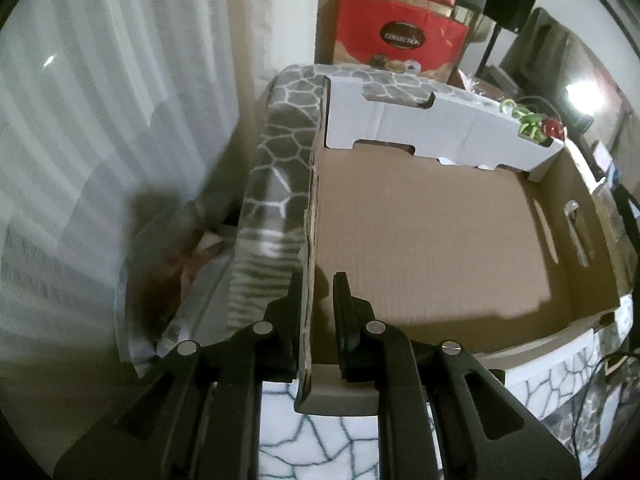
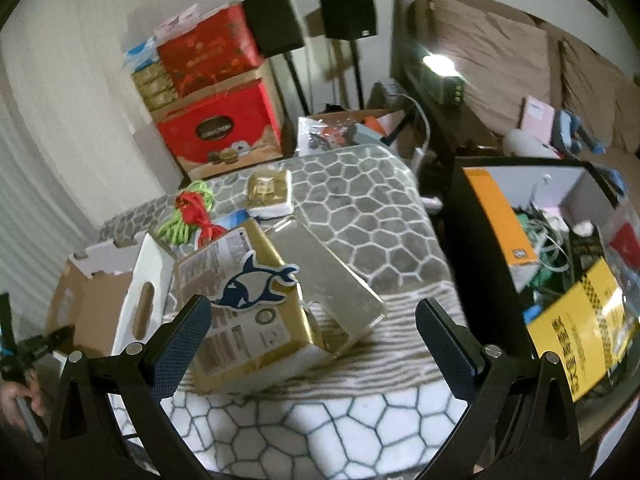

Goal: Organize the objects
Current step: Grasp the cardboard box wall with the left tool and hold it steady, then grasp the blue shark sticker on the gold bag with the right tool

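An empty cardboard box [image 1: 432, 236] lies on a hexagon-patterned blanket [image 1: 280, 152]. My left gripper [image 1: 318, 292] straddles the box's left wall [image 1: 308, 264], one finger on each side, jaws nearly closed on it. In the right wrist view the same box [image 2: 100, 300] sits at the left. My right gripper [image 2: 312, 320] is open and empty, just in front of a gold box with a shark sticker [image 2: 248, 312]. A flat gold tin [image 2: 328, 276] leans beside it. A small gold packet [image 2: 268, 192] and a green and red ribbon bundle [image 2: 192, 216] lie farther back.
A black bin [image 2: 560, 272] full of packages and cables stands at the right. Red gift boxes [image 2: 216, 128] are stacked against the far wall, with speakers [image 2: 348, 12] on stands. A curtain [image 1: 100, 140] hangs at the left.
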A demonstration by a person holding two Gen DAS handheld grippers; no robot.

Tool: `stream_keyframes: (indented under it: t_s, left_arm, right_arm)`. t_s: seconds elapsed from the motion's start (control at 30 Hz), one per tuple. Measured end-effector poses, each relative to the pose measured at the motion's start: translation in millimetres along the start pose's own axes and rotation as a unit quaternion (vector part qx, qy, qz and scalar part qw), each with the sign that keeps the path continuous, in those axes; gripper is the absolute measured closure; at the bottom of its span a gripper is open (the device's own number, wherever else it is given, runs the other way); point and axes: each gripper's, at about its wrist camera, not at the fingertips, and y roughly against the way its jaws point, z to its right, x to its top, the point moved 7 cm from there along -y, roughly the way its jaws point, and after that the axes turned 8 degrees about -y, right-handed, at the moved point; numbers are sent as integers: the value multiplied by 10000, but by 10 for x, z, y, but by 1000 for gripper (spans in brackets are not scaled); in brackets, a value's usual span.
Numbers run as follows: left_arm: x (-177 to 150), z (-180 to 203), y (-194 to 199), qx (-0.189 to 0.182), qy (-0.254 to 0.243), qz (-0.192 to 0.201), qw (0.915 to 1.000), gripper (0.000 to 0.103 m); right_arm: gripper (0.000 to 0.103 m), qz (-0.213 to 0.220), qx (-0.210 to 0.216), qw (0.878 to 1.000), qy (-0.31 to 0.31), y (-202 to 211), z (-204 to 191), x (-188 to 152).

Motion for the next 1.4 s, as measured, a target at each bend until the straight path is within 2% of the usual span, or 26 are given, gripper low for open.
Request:
stream_keyframes:
  t_s: [0.2, 0.53, 0.67, 0.93, 1.0, 1.23, 1.3, 1.4]
  left_arm:
    - [-59, 54, 15, -2, 90, 37, 10000, 90]
    - [-77, 80, 22, 14, 157, 75, 9998, 90]
    - [-83, 82, 22, 5, 178, 85, 9998, 90]
    - [-82, 84, 21, 8, 196, 89, 9998, 90]
    - [-81, 83, 20, 8, 193, 88, 9998, 90]
    - [-83, 82, 20, 8, 193, 87, 9998, 90]
    - [-82, 82, 20, 5, 199, 87, 9998, 90]
    - [-80, 80, 20, 6, 196, 85, 9998, 90]
  right_arm:
    - [0, -150, -173, 9986, 486, -311, -188, -92]
    - [0, -227, -19, 9989, 420, -523, -309, -87]
    - [0, -294, -167, 9984, 455, -620, -316, -85]
    - [2, -333, -164, 9986, 379, -674, -275, -94]
    - [7, -264, -99, 9985, 466, -646, -293, -89]
    - [35, -312, 39, 9977, 602, -604, -338, -99]
    - [38, -321, 126, 9977, 586, -586, -346, -93]
    - [49, -330, 224, 9975, 587, -587, -349, -79]
